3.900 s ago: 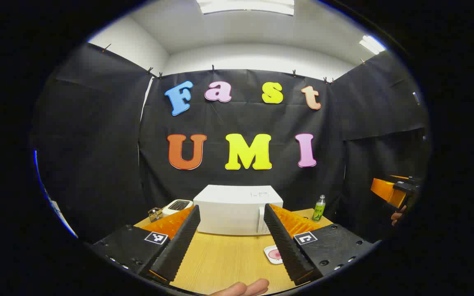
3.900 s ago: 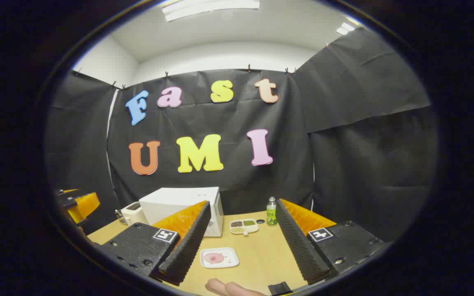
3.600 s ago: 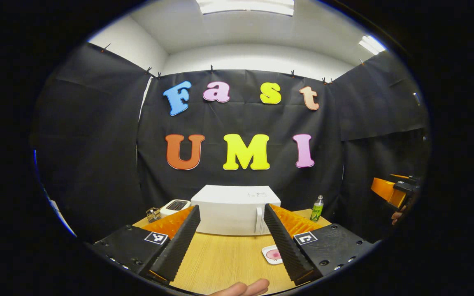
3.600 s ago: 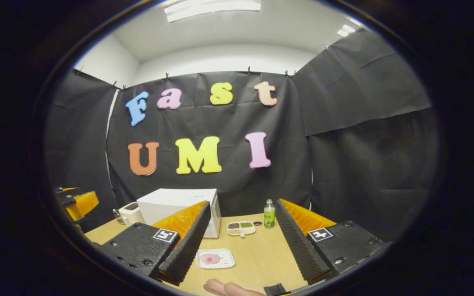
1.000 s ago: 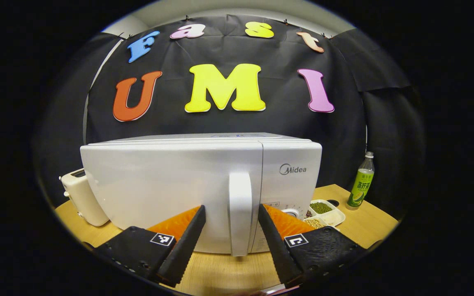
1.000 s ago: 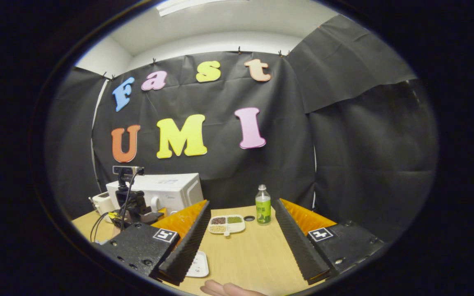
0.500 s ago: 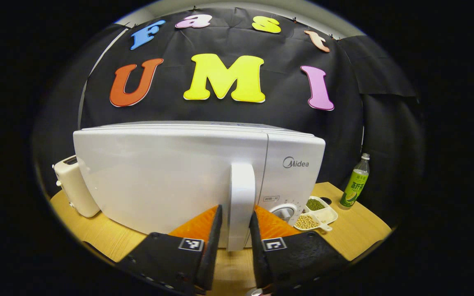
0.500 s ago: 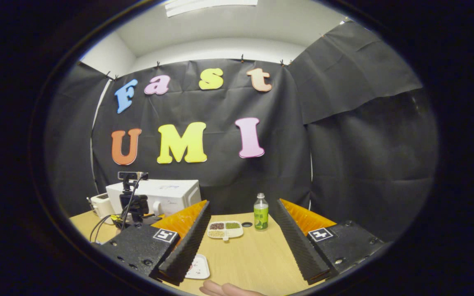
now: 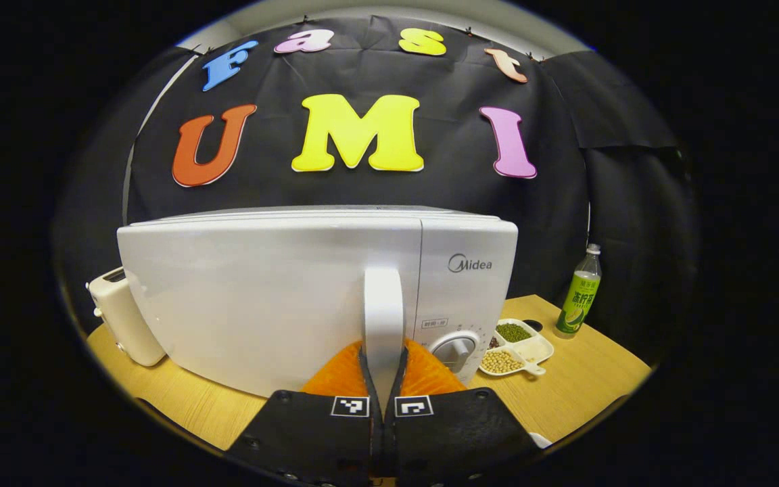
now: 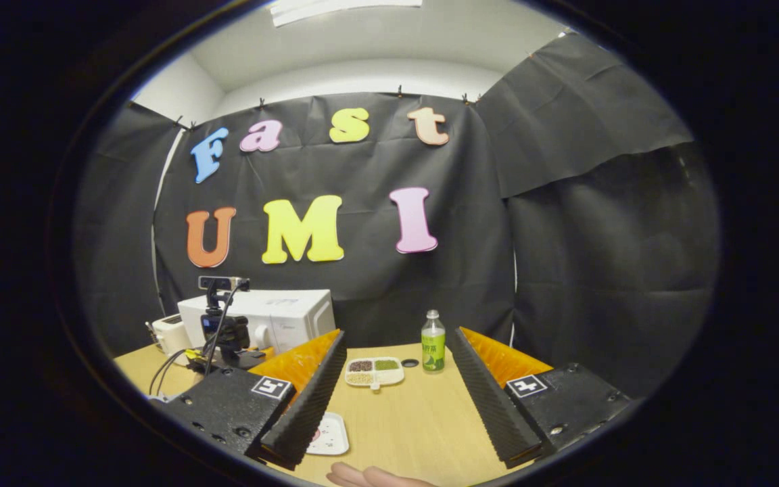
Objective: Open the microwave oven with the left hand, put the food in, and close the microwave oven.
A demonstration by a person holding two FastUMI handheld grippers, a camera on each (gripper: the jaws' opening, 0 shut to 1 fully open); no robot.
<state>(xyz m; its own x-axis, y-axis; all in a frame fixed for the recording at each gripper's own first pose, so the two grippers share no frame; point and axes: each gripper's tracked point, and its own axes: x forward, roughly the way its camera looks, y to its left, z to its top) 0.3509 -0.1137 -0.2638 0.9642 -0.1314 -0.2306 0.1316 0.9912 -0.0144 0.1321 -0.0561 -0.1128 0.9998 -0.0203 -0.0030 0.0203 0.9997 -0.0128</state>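
The white microwave (image 9: 261, 297) stands close in front in the left gripper view, and its door looks closed. My left gripper (image 9: 383, 365) is shut on the lower part of the door's vertical handle (image 9: 383, 304), one finger on each side. In the right gripper view the microwave (image 10: 281, 314) stands at the back left, with the left gripper's body and cables (image 10: 224, 335) in front of it. My right gripper (image 10: 396, 338) hangs open over the table with nothing between its fingers. The white plate of pink food (image 10: 332, 433) lies near the front, partly behind one finger.
A cream toaster (image 9: 122, 318) stands left of the microwave. To its right are a divided dish of beans (image 9: 518, 341) and a green bottle (image 9: 582, 297). The wooden table (image 10: 416, 419) runs to the black cloth walls. A hand (image 10: 376, 477) shows at the bottom edge.
The left gripper came up to the microwave, then closed its fingers onto the door handle. The right gripper has hardly moved and stays open.
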